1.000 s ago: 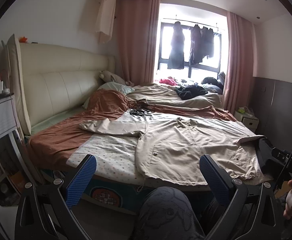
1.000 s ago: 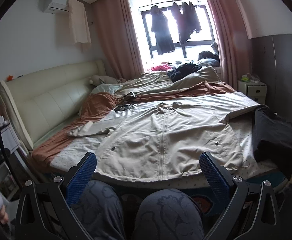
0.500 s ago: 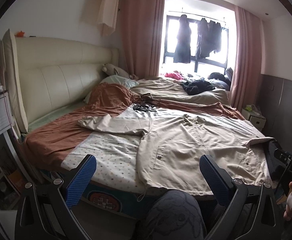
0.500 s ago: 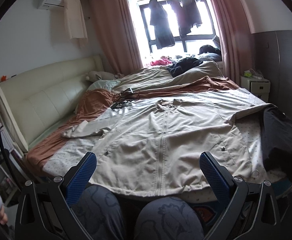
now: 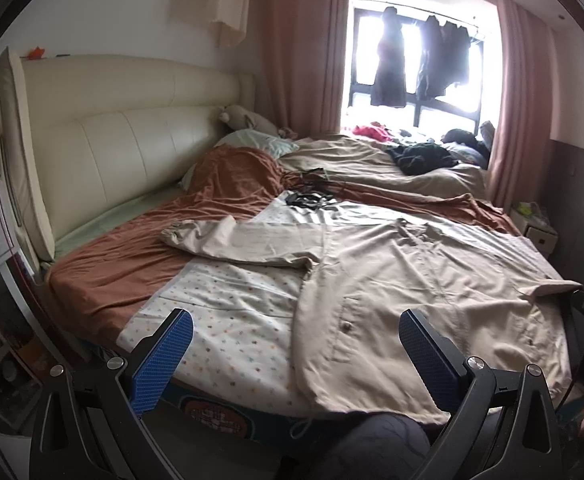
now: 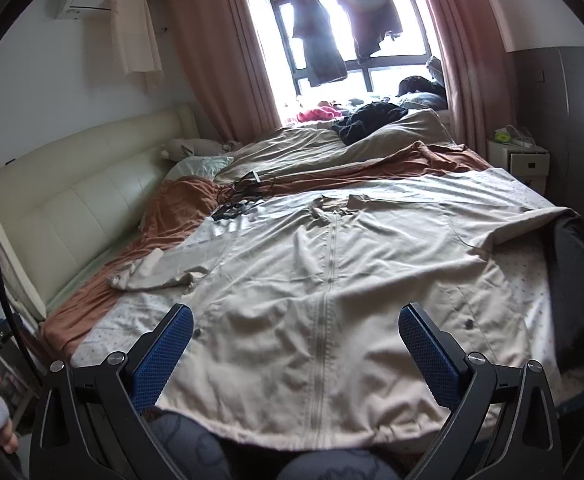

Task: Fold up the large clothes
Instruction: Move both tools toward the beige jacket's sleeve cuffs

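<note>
**Both grippers wide, jacket flat ahead of me**

I have the left gripper (image 5: pixel 296 354) spread wide with nothing between its blue pads (image 5: pixel 163 356); ahead of it and toward its right finger lies the beige jacket (image 5: pixel 424 280), spread front-up on the bed (image 5: pixel 220 328), its hem at the near edge; one sleeve (image 5: pixel 244 242) stretches out ahead and to the left, over the patterned sheet and onto the rust-brown blanket (image 5: pixel 132 264). My right gripper (image 6: pixel 296 354) is just as wide, holding nothing; the jacket's zip (image 6: pixel 326 308) runs straight ahead between its fingers, hem nearest me, collar far; a dark garment (image 6: pixel 576 276) lies off past its right finger, over the jacket's other sleeve end. A tangle of black cables (image 6: pixel 238 200) sits beyond the collar, to the left. My knees (image 6: pixel 196 444) show below the hem; neither gripper touches cloth.
</note>
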The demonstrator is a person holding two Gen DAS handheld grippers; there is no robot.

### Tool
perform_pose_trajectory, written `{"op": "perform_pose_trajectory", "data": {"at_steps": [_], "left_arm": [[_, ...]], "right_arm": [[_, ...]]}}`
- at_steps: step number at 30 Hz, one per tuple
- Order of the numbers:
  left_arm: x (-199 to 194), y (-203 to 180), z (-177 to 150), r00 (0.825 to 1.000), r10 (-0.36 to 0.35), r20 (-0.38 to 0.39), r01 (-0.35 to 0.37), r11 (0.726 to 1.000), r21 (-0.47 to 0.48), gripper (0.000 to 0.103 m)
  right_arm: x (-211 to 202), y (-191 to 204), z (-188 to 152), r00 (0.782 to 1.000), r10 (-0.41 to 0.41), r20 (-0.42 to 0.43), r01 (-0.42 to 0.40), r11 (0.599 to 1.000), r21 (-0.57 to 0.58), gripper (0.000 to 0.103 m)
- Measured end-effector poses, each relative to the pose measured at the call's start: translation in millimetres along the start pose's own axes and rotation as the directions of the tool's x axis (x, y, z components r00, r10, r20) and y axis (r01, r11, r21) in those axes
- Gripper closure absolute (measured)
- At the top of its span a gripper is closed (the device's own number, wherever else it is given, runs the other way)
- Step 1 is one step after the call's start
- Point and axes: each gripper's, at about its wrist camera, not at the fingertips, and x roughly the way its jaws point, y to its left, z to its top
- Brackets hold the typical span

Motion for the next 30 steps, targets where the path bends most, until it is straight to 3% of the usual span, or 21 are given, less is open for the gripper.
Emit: {"op": "perform_pose_trajectory", "data": {"at_steps": [22,26,30], "left_arm": [[155,66,41,0.985,0.111,-0.130,-0.126,0.985,-0.118,0.004],[190,86,47,0.981,0.122,-0.152,-0.143,0.979,-0.142,0.008],[226,104,53,0.978,0.106,-0.180,-0.138,0.975,-0.172,0.016]], "right_arm": [[182,36,46,0.991,0.096,-0.093,-0.095,0.995,0.011,0.001],[223,50,47,0.983,0.124,-0.133,-0.122,0.992,0.018,0.008],[261,67,45,0.971,0.162,-0.174,-0.160,0.987,0.028,0.022]]}}
